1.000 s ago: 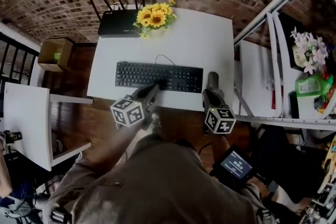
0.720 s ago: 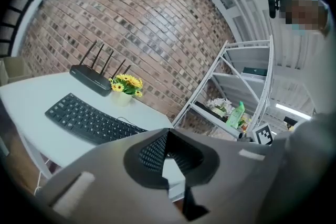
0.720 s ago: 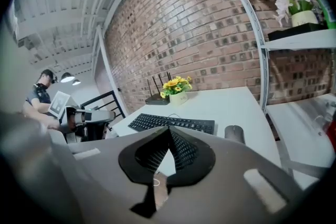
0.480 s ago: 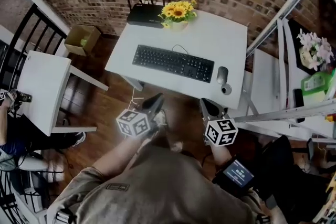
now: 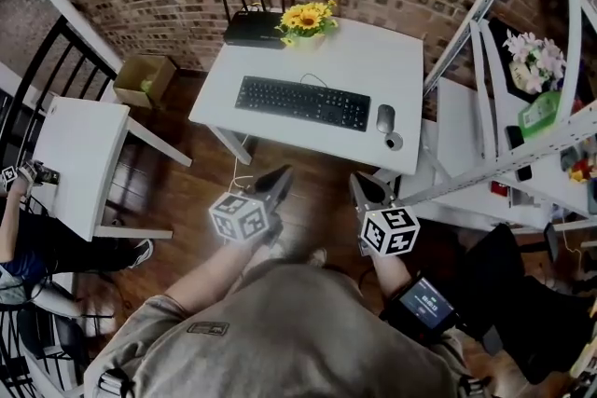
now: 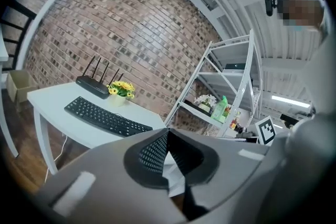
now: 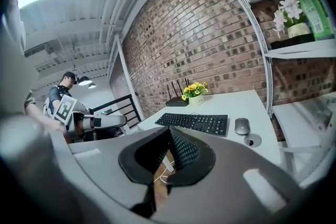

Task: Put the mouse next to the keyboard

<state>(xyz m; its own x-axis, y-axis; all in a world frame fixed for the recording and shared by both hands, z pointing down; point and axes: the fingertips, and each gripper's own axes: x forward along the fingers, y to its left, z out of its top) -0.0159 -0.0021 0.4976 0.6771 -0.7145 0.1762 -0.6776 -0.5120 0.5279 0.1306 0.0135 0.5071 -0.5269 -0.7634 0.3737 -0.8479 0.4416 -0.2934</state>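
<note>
A grey mouse (image 5: 384, 117) (image 7: 241, 125) lies on the white table (image 5: 373, 61), just right of the black keyboard (image 5: 303, 102) (image 7: 195, 122) (image 6: 105, 117) and apart from it by a small gap. Both grippers hang over the wooden floor in front of the table, well clear of the mouse. My left gripper (image 5: 280, 175) (image 6: 167, 134) is shut and holds nothing. My right gripper (image 5: 359, 185) (image 7: 169, 131) is also shut, with nothing between its pads.
A round cable hole (image 5: 394, 141) sits just in front of the mouse. A black router (image 5: 254, 28) and sunflowers (image 5: 308, 17) stand at the table's back. A metal shelf (image 5: 522, 154) with flowers and a green bottle is at the right; a white side table (image 5: 84, 163) and cardboard box (image 5: 140, 79) at the left.
Both grippers have drawn back from the table's front edge to over the floor. The mouse, hidden by the right gripper a second ago, now lies in plain view beside the keyboard.
</note>
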